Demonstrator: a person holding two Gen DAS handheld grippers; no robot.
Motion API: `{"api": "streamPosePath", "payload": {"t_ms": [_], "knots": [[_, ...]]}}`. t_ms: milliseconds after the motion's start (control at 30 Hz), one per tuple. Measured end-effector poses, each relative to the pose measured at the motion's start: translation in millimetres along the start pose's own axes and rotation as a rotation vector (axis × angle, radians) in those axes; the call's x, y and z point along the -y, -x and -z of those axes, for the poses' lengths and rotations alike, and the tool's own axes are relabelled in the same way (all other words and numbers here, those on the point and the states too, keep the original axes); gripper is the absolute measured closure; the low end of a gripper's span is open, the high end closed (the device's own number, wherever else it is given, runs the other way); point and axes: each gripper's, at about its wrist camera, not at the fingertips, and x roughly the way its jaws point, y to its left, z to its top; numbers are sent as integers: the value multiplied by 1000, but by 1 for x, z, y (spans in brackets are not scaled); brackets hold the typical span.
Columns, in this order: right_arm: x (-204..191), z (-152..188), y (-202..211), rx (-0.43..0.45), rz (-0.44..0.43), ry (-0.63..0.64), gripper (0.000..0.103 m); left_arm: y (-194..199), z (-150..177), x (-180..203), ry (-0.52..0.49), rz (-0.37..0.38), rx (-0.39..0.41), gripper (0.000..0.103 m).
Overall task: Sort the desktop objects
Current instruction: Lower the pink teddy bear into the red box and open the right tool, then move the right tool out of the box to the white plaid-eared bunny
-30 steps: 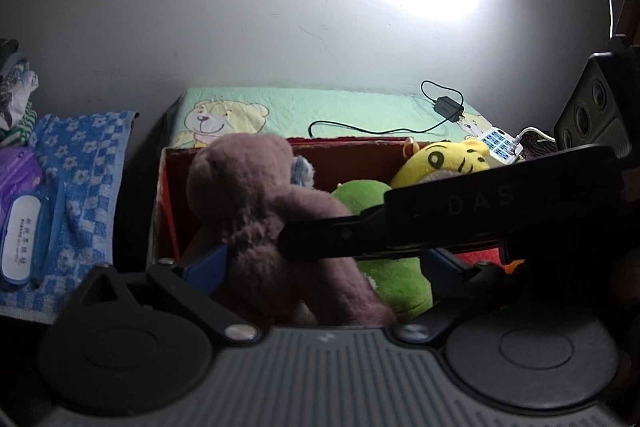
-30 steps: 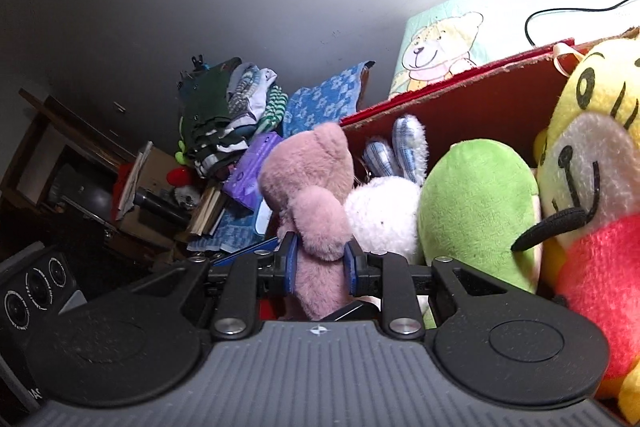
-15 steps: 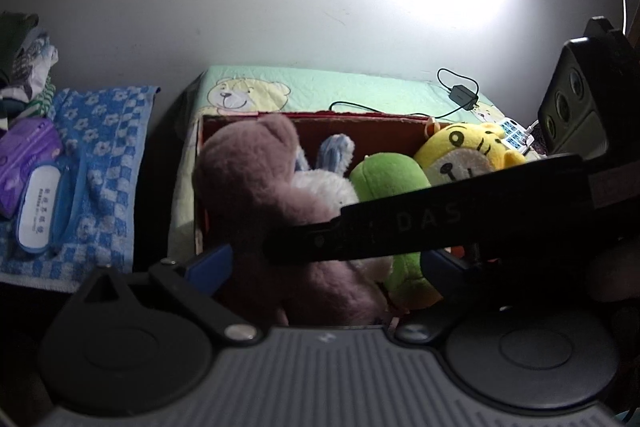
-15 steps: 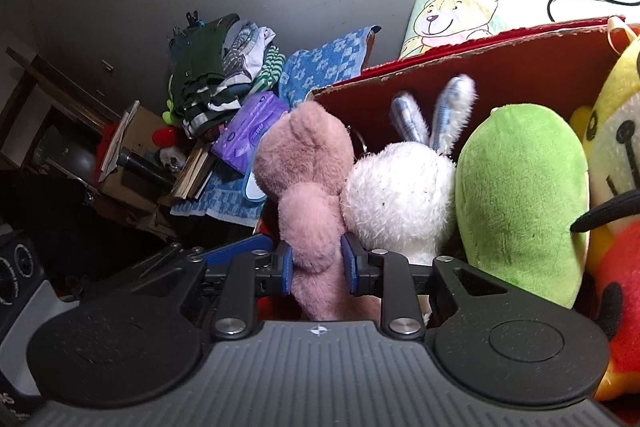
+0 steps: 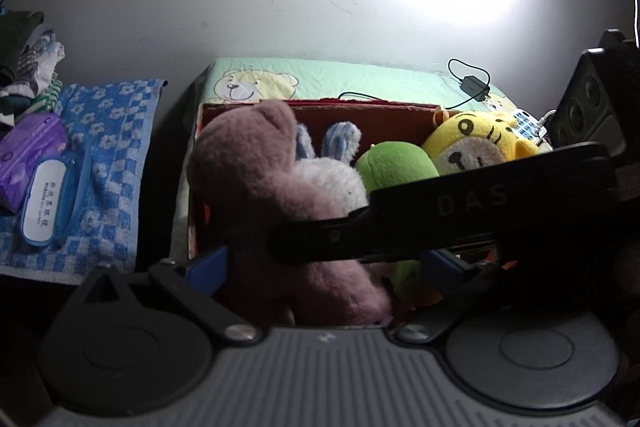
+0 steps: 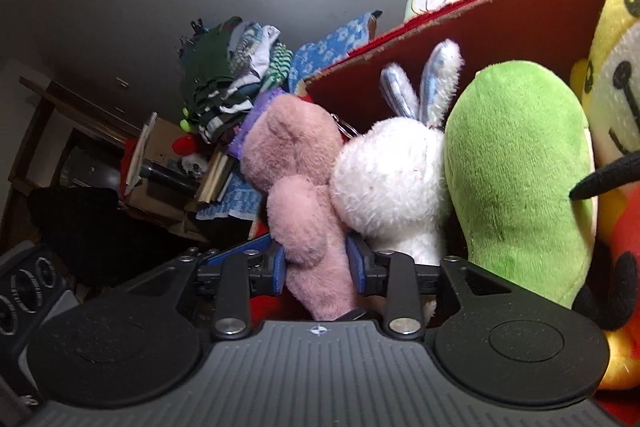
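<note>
Pink plush bear (image 6: pixel 298 195) clenched at its lower body between right gripper (image 6: pixel 316 261) jaws, at left end of red box (image 6: pixel 492 27). Left gripper (image 5: pixel 324 265) jaws spread wide, grasping nothing. Beyond: white rabbit (image 6: pixel 386 179), green plush (image 6: pixel 516 167), yellow plush (image 6: pixel 616 75).

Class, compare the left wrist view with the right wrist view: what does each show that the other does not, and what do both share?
Only the left wrist view shows the black charger with its cord on the bear-print cloth, and the white wipes pack. Only the right wrist view shows the right hand-held gripper shut on the pink plush bear, plus a cardboard box of clutter. Both show the white rabbit, green plush, yellow plush and red box.
</note>
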Motion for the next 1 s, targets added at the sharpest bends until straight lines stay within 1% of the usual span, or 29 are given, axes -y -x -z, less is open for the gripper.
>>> {"api": "streamPosePath", "payload": {"t_ms": [100, 233, 500, 867, 1000], "knots": [[0, 0, 14, 48, -14, -6, 65, 3, -2, 4, -7, -24, 4, 3], [0, 0, 28, 97, -1, -9, 66, 3, -2, 13, -31, -64, -9, 3], [3, 3, 44, 135, 50, -15, 67, 0, -6, 29, -51, -152, -49, 3], [6, 14, 71, 189, 132, 38, 67, 0, -9, 57, -54, -239, -93, 2], [10, 17, 85, 207, 137, 45, 67, 2, -11, 71, -54, -260, -101, 2]]}}
